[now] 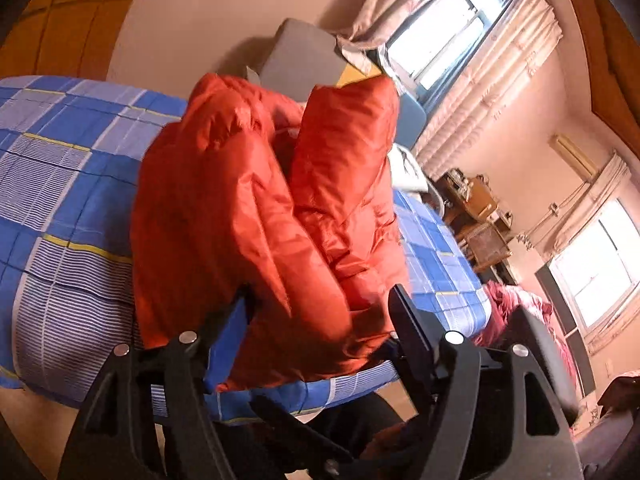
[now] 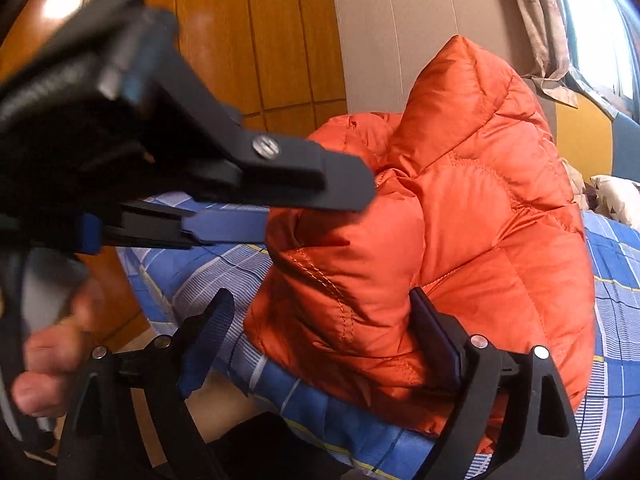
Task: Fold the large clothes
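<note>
Two spread claws (image 1: 320, 312) (image 2: 320, 320) flank a puffy quilted orange jacket (image 2: 460, 220) on checked bedding (image 1: 60, 160).

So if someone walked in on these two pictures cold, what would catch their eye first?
The bright orange puffy jacket, bunched into a folded heap on the blue checked bedsheet near the bed's edge. Next, the black tools: the right tool stands open around the jacket's near edge, and the left tool stands open at its near end.

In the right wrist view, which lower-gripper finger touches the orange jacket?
The finger on the picture's right; it rests against the jacket, the other finger stands clear over the checked sheet.
</note>
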Available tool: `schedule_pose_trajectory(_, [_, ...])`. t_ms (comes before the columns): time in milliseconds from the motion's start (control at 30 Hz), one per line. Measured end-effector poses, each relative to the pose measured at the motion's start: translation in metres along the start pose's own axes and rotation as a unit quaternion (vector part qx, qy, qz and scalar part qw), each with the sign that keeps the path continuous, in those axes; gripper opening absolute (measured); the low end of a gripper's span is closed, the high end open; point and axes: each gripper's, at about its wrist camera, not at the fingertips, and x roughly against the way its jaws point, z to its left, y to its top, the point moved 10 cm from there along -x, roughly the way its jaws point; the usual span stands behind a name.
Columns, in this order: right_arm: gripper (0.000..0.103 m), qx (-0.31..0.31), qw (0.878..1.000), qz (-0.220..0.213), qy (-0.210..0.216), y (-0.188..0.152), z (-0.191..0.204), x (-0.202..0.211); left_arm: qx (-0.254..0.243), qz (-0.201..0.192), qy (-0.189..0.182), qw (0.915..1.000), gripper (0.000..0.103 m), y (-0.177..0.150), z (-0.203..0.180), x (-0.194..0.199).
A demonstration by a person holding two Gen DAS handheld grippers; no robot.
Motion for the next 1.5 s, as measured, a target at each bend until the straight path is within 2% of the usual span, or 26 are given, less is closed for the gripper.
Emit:
schedule_pose_trajectory(167, [0.088, 0.000, 1.000, 0.001, -0.003, 0.000, -0.002, 0.004, -0.033, 0.023, -0.003, 0.9992, 0.069, 0.001, -0.005, -0.011])
schedule_pose_trajectory(267, [0.090, 0.007, 1.000, 0.004, -0.004, 0.000, 0.003, 0.008, -0.055, 0.039, 0.010, 0.9977, 0.067, 0.005, -0.005, -0.018])
schedule_pose_trajectory(333, [0.090, 0.004, 1.000, 0.005, -0.013, -0.001, 0.002, 0.012, -0.065, 0.040, 0.024, 0.9968, 0.056, 0.007, -0.003, -0.021])
schedule_pose_trajectory(400, [0.090, -0.001, 1.000, 0.006, -0.020, 0.000, 0.000, 0.017, -0.065, 0.037, 0.030, 0.9968, 0.039, 0.009, 0.001, -0.023])
schedule_pose_trajectory(467, [0.090, -0.011, 1.000, 0.003, -0.024, 0.002, -0.002, 0.024, -0.062, 0.029, 0.038, 0.9970, 0.027, 0.009, 0.009, -0.023])
schedule_pose_trajectory(600, [0.090, -0.059, 0.998, -0.007, -0.036, 0.003, -0.020, 0.042, -0.046, 0.011, 0.043, 0.9980, 0.017, 0.006, 0.024, -0.024])
schedule_pose_trajectory(767, [0.090, -0.147, 0.987, -0.012, -0.059, -0.002, -0.056, 0.048, -0.023, -0.003, 0.046, 0.9987, 0.016, -0.003, 0.039, -0.023])
schedule_pose_trajectory(933, [0.082, -0.200, 0.977, 0.000, -0.074, -0.006, -0.079, 0.042, -0.002, -0.014, 0.043, 0.9990, 0.015, -0.008, 0.051, -0.020])
schedule_pose_trajectory(1067, [0.078, -0.211, 0.975, 0.017, -0.074, -0.007, -0.086, 0.030, 0.015, -0.017, 0.047, 0.9986, 0.015, -0.017, 0.063, -0.020])
schedule_pose_trajectory(1300, [0.078, -0.160, 0.979, 0.084, -0.099, -0.038, -0.076, -0.019, 0.048, 0.001, 0.068, 0.9965, 0.015, -0.037, 0.095, -0.033])
schedule_pose_trajectory(1433, [0.078, -0.155, 0.980, 0.093, -0.085, -0.036, -0.077, -0.016, 0.043, 0.006, 0.086, 0.9954, 0.015, -0.037, 0.092, -0.028])
schedule_pose_trajectory(1500, [0.078, -0.160, 0.980, 0.090, -0.074, -0.032, -0.079, -0.008, 0.034, 0.002, 0.096, 0.9948, 0.018, -0.033, 0.085, -0.022])
